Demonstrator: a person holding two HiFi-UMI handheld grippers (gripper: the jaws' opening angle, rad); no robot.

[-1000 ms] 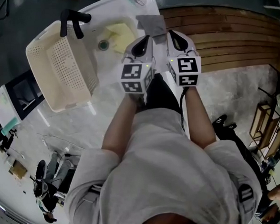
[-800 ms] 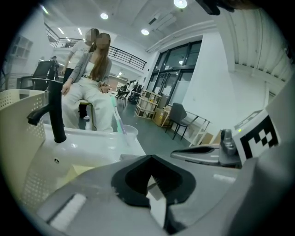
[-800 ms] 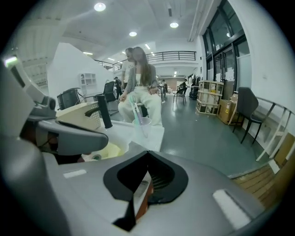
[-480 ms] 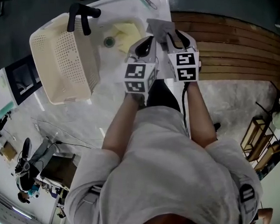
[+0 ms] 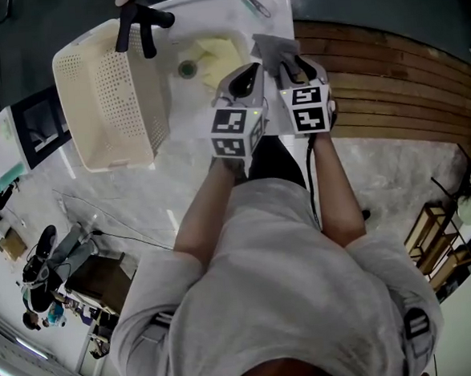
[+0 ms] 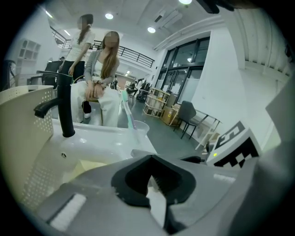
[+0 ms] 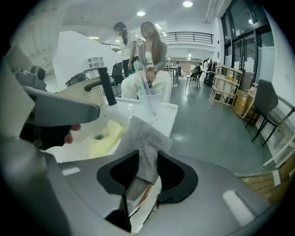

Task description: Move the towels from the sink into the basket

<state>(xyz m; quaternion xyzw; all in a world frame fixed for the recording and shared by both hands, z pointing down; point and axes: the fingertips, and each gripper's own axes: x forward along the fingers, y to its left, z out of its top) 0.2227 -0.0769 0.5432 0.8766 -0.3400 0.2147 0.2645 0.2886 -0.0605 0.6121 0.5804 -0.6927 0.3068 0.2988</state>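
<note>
Right claw (image 7: pixel 143 173) has just been opening its jaws and now stands wide, with the grey towel (image 7: pixel 144 138) running up between them. The pads do not seem to press on the cloth, so I judge it loose and not gripped. In the head view this grey towel (image 5: pixel 272 45) lies at the right edge of the sink (image 5: pixel 176 47), directly ahead of the right claw (image 5: pixel 288 60) and touching its tips.

Left claw (image 6: pixel 156 186) has its jaws a little apart with nothing between them. In the head view it (image 5: pixel 244 74) hovers over the near rim of the sink, close beside the right one.

A yellow towel (image 5: pixel 214 56) lies crumpled in the basin just beside the drain, ahead of the left claw and a little apart from it. The right gripper view shows the same towel (image 7: pixel 108 138) to the left of the grey one.

Past the black faucet (image 5: pixel 140 25), the cream perforated basket (image 5: pixel 69 106) stands just beside the sink on its left, well apart from both claws. What shows of its inside holds no towel.

By this reading the task has barely started: neither towel is in the basket, and both are left to carry over, the grey one needing a fresh grip first.
</note>
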